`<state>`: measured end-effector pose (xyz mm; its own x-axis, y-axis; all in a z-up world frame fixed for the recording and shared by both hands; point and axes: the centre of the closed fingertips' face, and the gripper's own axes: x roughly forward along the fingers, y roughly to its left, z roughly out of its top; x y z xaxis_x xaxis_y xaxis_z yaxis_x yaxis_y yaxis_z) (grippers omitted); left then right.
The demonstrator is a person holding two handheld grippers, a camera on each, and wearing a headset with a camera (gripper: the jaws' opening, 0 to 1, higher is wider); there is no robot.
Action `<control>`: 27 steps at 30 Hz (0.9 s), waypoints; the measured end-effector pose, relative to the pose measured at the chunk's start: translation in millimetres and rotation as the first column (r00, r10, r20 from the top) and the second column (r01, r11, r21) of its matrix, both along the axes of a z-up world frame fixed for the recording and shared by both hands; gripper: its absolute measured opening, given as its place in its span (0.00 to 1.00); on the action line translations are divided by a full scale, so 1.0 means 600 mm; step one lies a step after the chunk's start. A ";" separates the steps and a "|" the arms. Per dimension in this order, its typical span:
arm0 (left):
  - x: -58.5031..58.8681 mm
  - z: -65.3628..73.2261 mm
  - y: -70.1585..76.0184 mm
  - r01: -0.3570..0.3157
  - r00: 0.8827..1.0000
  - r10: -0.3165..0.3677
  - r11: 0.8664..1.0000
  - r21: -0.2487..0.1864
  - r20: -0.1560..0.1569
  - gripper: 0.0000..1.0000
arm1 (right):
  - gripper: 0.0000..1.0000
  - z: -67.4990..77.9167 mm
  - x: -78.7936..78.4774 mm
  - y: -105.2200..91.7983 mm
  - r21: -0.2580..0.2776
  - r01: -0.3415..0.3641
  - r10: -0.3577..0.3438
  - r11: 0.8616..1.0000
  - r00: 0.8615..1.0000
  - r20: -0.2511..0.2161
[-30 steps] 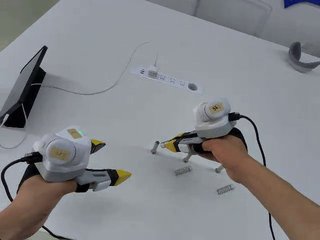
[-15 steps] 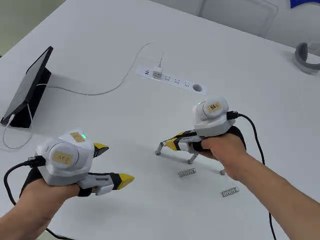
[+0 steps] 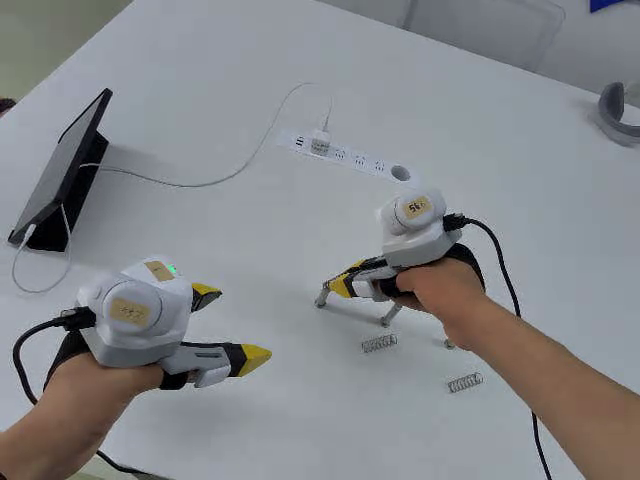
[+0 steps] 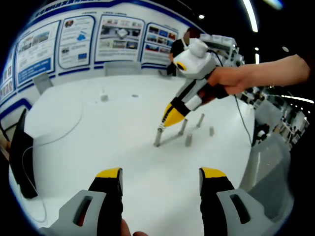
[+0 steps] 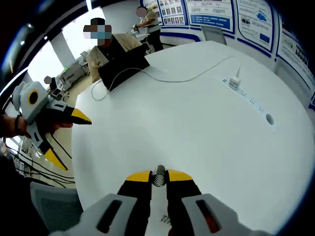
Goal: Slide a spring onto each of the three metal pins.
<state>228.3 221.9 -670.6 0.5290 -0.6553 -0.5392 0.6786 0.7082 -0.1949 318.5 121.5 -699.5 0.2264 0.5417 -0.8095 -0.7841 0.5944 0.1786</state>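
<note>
Three short metal pins stand on the white table (image 3: 200, 60): the left pin (image 3: 322, 297), a middle pin (image 3: 388, 315) and a right pin (image 3: 447, 343). My right gripper (image 3: 343, 286) is shut on a small spring (image 5: 158, 173), and its yellow tips sit just above and right of the left pin's top. Two more springs lie flat, one (image 3: 379, 343) in front of the middle pin and one (image 3: 464, 382) further right. My left gripper (image 3: 228, 323) is open and holds nothing, well to the left of the pins. Its own view faces the pins (image 4: 158, 136) and the right gripper (image 4: 174, 114).
A white power strip (image 3: 345, 158) with a cable lies behind the pins. A dark tablet (image 3: 60, 175) leans on a stand at the far left. A grey curved object (image 3: 620, 110) lies at the far right edge. People stand beyond the table (image 5: 118, 54).
My right gripper has edged the held spring closer to the top of the left pin. The left gripper has stayed open in about the same place. The head camera has shifted.
</note>
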 end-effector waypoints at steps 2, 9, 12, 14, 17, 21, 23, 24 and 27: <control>-0.001 -0.001 0.000 0.000 1.000 0.000 1.000 0.001 -0.001 0.64 | 0.13 -0.001 0.001 0.002 -0.006 -0.005 0.005 1.000 1.000 0.002; -0.002 -0.001 -0.001 0.002 1.000 -0.002 1.000 0.001 -0.003 0.64 | 0.13 -0.002 0.006 0.008 -0.042 -0.037 0.038 0.998 0.999 0.028; -0.001 -0.001 -0.001 0.001 1.000 -0.001 1.000 0.001 -0.003 0.64 | 0.13 -0.003 0.005 0.013 -0.061 -0.064 0.066 0.996 0.997 0.044; -0.002 -0.002 0.000 0.001 1.000 -0.001 1.000 0.003 -0.004 0.64 | 0.13 -0.006 0.003 0.014 -0.087 -0.088 0.093 0.992 0.994 0.054; -0.002 -0.002 0.001 0.000 1.000 0.000 1.000 0.002 -0.003 0.64 | 0.13 -0.008 0.001 0.019 -0.114 -0.121 0.129 0.986 0.989 0.071; -0.001 -0.002 0.003 -0.003 1.000 0.003 1.000 0.002 -0.003 0.64 | 0.13 -0.014 0.001 0.022 -0.139 -0.146 0.158 0.980 0.984 0.083; -0.001 -0.002 0.003 -0.003 1.000 0.003 1.000 0.003 -0.002 0.64 | 0.13 -0.019 0.002 0.022 -0.148 -0.151 0.165 0.977 0.983 0.083; -0.001 -0.002 0.004 -0.004 1.000 0.004 1.000 0.003 -0.003 0.64 | 0.13 -0.021 0.002 0.022 -0.148 -0.155 0.168 0.977 0.982 0.082; -0.001 -0.002 0.004 -0.006 1.000 0.006 1.000 0.003 -0.003 0.64 | 0.13 -0.025 0.001 0.022 -0.151 -0.159 0.173 0.976 0.982 0.080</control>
<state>227.5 224.6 -672.0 0.5315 -0.6506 -0.5424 0.6737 0.7128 -0.1949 319.3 134.6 -714.7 0.2201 0.4579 -0.8613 -0.8831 0.4687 0.0235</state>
